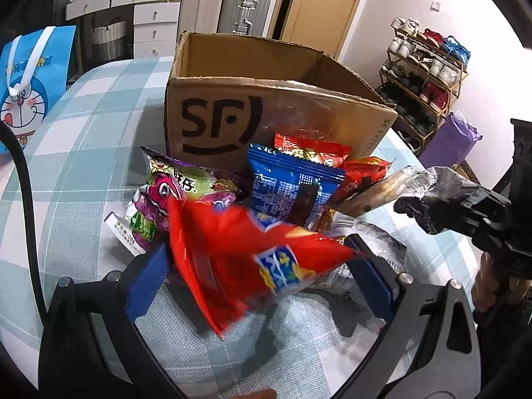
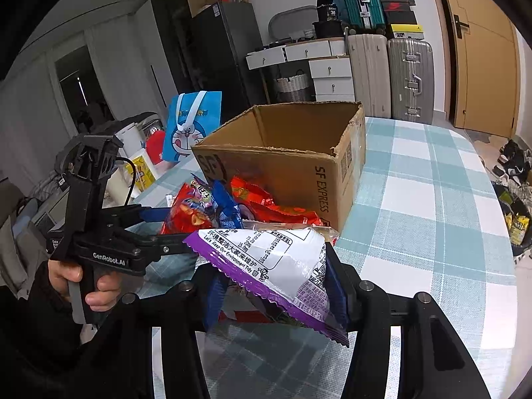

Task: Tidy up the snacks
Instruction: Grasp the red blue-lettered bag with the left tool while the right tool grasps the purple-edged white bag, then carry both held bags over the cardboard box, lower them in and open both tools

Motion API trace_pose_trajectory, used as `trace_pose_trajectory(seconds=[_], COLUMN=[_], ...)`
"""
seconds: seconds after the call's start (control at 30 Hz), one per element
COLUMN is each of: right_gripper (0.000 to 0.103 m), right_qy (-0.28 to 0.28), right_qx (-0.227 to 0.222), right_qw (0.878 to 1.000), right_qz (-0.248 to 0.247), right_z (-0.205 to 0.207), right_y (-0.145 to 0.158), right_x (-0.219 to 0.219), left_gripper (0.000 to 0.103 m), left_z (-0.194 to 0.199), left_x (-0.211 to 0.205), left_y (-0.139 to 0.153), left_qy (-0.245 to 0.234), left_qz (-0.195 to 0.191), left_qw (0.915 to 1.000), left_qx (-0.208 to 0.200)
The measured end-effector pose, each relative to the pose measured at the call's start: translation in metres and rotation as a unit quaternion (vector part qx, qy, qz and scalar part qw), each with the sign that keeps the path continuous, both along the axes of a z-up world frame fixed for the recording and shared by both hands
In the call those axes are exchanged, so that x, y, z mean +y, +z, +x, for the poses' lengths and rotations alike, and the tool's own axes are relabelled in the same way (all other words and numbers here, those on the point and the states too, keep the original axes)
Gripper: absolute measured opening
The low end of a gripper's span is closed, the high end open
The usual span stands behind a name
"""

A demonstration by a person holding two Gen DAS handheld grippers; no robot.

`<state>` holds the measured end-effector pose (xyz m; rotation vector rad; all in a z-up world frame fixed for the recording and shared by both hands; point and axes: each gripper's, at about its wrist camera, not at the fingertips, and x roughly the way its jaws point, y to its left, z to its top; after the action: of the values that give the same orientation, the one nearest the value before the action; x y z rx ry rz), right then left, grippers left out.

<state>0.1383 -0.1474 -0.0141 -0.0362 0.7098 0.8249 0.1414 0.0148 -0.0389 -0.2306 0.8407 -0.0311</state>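
An open cardboard SF box [image 1: 252,113] stands on the checked table; it also shows in the right wrist view [image 2: 299,163]. A pile of snack packets [image 1: 292,179] lies in front of it. My left gripper [image 1: 259,266] is shut on a red snack bag [image 1: 246,259] and holds it above the table. My right gripper [image 2: 276,286] is shut on a purple-and-white snack bag [image 2: 276,262], lifted near the pile. In the left wrist view the right gripper [image 1: 432,212] shows at the right with a crinkled packet edge in it.
A blue Doraemon bag [image 1: 30,86] stands at the table's left edge, also in the right wrist view [image 2: 189,129]. The checked tablecloth [image 2: 432,219] stretches right of the box. Suitcases [image 2: 392,76], drawers and a shoe rack [image 1: 429,76] stand beyond the table.
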Motion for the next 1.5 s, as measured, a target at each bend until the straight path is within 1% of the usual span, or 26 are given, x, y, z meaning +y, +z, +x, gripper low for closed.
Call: trace_pose_trajectory(seconds=[0.1, 0.13, 0.17, 0.2, 0.23, 0.3, 0.4, 0.5, 0.67, 0.77, 0.9, 1.1, 1.3, 1.5], right_gripper=[0.053, 0.053, 0.053, 0.053, 0.053, 0.053, 0.053, 0.053, 0.053, 0.053, 0.053, 0.053, 0.053, 0.053], right_qy=[0.001, 0.001, 0.001, 0.001, 0.0, 0.0, -0.002, -0.003, -0.004, 0.0, 0.002, 0.002, -0.006, -0.024], right_qx=[-0.001, -0.001, -0.001, -0.001, -0.003, -0.003, -0.003, -0.005, -0.013, -0.018, -0.019, -0.023, -0.037, -0.054], right_qw=[1.0, 1.0, 1.0, 1.0, 1.0, 1.0, 1.0, 1.0, 1.0, 1.0, 0.999, 0.998, 0.997, 0.995], right_qz=[0.0, 0.001, 0.001, 0.001, 0.001, 0.003, 0.004, 0.006, 0.013, 0.024, 0.036, 0.054, 0.072, 0.082], right_z=[0.0, 0.0, 0.0, 0.0, 0.0, 0.0, 0.001, 0.001, -0.002, -0.004, -0.007, -0.01, -0.014, -0.009], right_y=[0.0, 0.001, 0.001, 0.002, 0.002, 0.003, 0.003, 0.004, 0.009, 0.013, 0.018, 0.025, 0.039, 0.064], right_x=[0.0, 0.0, 0.0, 0.0, -0.001, -0.001, -0.003, -0.004, -0.006, -0.007, -0.007, -0.007, -0.007, -0.006], left_gripper=[0.086, 0.086, 0.083, 0.079, 0.078, 0.069, 0.065, 0.063, 0.062, 0.062, 0.062, 0.062, 0.062, 0.062], left_z=[-0.002, -0.003, -0.004, -0.007, -0.01, -0.017, -0.025, -0.032, -0.042, -0.049, -0.06, -0.065, -0.065, -0.06], left_x=[-0.003, -0.003, -0.005, -0.005, -0.005, -0.004, -0.006, -0.007, -0.011, -0.013, -0.014, -0.009, -0.003, 0.001], left_y=[-0.004, -0.004, -0.004, -0.004, -0.003, -0.003, 0.0, 0.006, 0.02, 0.031, 0.046, 0.064, 0.083, 0.108], left_qy=[-0.001, -0.004, -0.008, -0.011, -0.013, -0.014, -0.02, -0.026, -0.03, -0.03, -0.025, -0.016, 0.0, 0.014], left_qz=[0.009, 0.01, 0.011, 0.009, 0.005, 0.001, 0.007, 0.003, 0.009, 0.006, 0.002, -0.001, -0.006, -0.005], left_qw=[1.0, 0.9999, 0.9999, 0.9999, 0.9999, 0.9998, 0.9994, 0.9989, 0.9977, 0.9971, 0.9959, 0.9946, 0.993, 0.9904], left_qx=[0.001, -0.001, 0.0, -0.001, -0.007, -0.016, -0.026, -0.038, -0.06, -0.07, -0.086, -0.103, -0.118, -0.137])
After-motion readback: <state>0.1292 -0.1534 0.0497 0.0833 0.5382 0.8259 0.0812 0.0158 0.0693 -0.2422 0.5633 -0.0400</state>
